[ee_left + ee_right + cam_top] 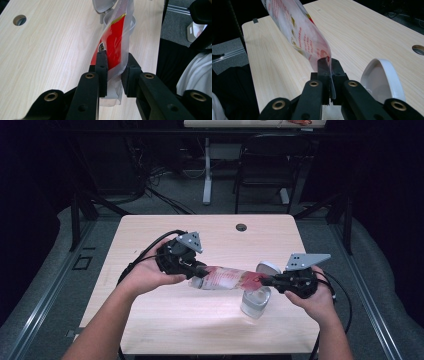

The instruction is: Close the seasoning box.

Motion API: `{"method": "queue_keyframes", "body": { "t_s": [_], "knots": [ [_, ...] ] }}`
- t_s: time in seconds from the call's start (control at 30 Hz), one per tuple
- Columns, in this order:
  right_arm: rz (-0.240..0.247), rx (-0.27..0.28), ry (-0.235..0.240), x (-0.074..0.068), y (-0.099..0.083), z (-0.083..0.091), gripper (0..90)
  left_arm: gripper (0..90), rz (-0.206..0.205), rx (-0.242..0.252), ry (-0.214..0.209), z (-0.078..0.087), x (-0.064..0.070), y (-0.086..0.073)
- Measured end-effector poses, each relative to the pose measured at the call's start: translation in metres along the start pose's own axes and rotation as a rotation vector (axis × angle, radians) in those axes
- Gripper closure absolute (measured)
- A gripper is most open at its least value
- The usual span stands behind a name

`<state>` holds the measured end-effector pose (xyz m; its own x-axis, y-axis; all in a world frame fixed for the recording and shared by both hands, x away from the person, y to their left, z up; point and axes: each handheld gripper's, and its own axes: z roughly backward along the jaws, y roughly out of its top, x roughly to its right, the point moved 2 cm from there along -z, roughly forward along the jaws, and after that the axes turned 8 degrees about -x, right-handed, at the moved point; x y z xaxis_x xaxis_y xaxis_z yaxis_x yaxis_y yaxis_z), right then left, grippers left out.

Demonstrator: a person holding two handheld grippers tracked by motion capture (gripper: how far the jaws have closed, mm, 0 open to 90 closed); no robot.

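A clear plastic pouch with red print (225, 279) hangs level above the table, stretched between both grippers. My left gripper (200, 270) is shut on one end; in the left gripper view its jaws (115, 72) pinch the pouch (113, 42) near its bottom seam. My right gripper (267, 281) is shut on the other end, and the right gripper view shows its jaws (329, 75) clamped on the pouch (297, 30) edge. A clear container (256, 301) stands on the table just under the right end, its white hinged lid (268, 268) (383, 77) open.
The light wooden table (165, 320) has a round cable hole (241, 227) near its far edge. Cables trail from both grippers. A black chair (265, 165) and a desk leg (207, 175) stand on the floor behind the table.
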<state>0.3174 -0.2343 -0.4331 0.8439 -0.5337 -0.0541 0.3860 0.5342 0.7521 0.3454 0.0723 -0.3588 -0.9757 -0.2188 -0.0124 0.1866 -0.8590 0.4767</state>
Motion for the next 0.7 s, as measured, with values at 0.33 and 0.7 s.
{"method": "queue_keyframes", "body": {
  "t_s": [0.33, 0.7],
  "knots": [
    [-0.004, 0.0, 0.004, 0.0008, -0.0008, -0.0002, 88.9, 78.0, -0.001, -0.003, 0.001, 0.0009, 0.0002, 0.0021],
    [-0.006, -0.003, 0.008, 0.0021, -0.0021, 0.0004, 88.9, 78.2, -0.006, 0.003, 0.0, 0.0015, 0.0002, 0.0043]
  ]
}}
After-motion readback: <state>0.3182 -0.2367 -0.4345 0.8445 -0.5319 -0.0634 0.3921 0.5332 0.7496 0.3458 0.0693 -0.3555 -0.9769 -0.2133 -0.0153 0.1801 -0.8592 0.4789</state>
